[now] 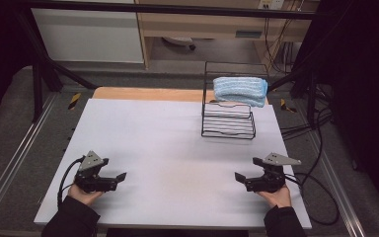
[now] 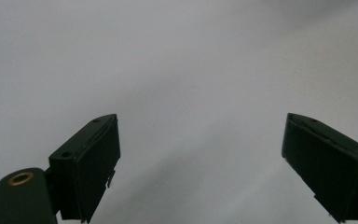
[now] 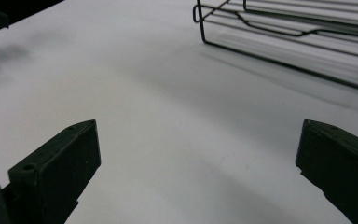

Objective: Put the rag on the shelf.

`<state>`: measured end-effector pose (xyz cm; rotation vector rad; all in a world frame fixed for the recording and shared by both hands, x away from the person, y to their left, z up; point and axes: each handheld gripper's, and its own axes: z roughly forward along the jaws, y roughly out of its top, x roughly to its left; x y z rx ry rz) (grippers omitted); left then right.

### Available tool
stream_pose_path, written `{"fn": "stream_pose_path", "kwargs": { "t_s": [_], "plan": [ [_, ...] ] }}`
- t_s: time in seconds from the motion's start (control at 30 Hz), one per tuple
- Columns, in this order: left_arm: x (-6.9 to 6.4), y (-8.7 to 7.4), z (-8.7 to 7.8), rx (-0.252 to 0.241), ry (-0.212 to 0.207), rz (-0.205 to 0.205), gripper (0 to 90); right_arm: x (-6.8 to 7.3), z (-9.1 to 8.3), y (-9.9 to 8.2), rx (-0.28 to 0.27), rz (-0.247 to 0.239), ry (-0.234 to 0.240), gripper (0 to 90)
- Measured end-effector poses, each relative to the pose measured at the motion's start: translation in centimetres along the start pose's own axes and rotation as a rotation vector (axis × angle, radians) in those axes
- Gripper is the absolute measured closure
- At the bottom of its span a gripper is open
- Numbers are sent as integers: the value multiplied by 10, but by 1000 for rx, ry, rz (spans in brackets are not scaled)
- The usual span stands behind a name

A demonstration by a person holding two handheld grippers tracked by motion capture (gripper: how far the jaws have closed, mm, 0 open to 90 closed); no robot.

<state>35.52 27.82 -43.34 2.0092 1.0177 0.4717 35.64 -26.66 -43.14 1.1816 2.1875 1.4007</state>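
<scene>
While both hands rest low at the near edge of the white tabletop (image 1: 168,143), the things nearest them sit at its far right: a black wire rack (image 1: 228,118) and a folded blue towel (image 1: 240,90). That towel lies with its long axis running left to right across the table, its rounded folded end pointing right, and it rests on the upper back part of the rack, well apart from either gripper. Below it the rack's lower tier of wires holds nothing, and in the right gripper view its front rail and wires (image 3: 279,32) cross the upper right corner. At the near left corner the left gripper (image 1: 121,176) is held in the person's left hand (image 1: 81,195), the dark sleeve coming in from the bottom edge; it points rightwards toward the middle of the table, jaws spread wide with nothing between them — the left gripper view (image 2: 200,154) shows bare surface in the gap. Opposite it, the right gripper (image 1: 239,177) sits in the right hand (image 1: 276,196) at the near right, pointing leftwards, its jaws likewise parted and empty over the bare surface (image 3: 198,158).
</scene>
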Motion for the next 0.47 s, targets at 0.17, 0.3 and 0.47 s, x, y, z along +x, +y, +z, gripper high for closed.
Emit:
{"fn": "stream_pose_path", "kwargs": {
  "t_s": [0.17,0.3,0.47],
  "plan": [
    [0,-6,1,16,4,12,116,-3,-2,-12,8,7,14,3],
    [3,-8,2,16,1,0,116,-4,-1,-15,20,-3,13,3],
    [2,-9,3,26,0,2,116,-4,-1,-15,24,-6,14,3]
  ]
}}
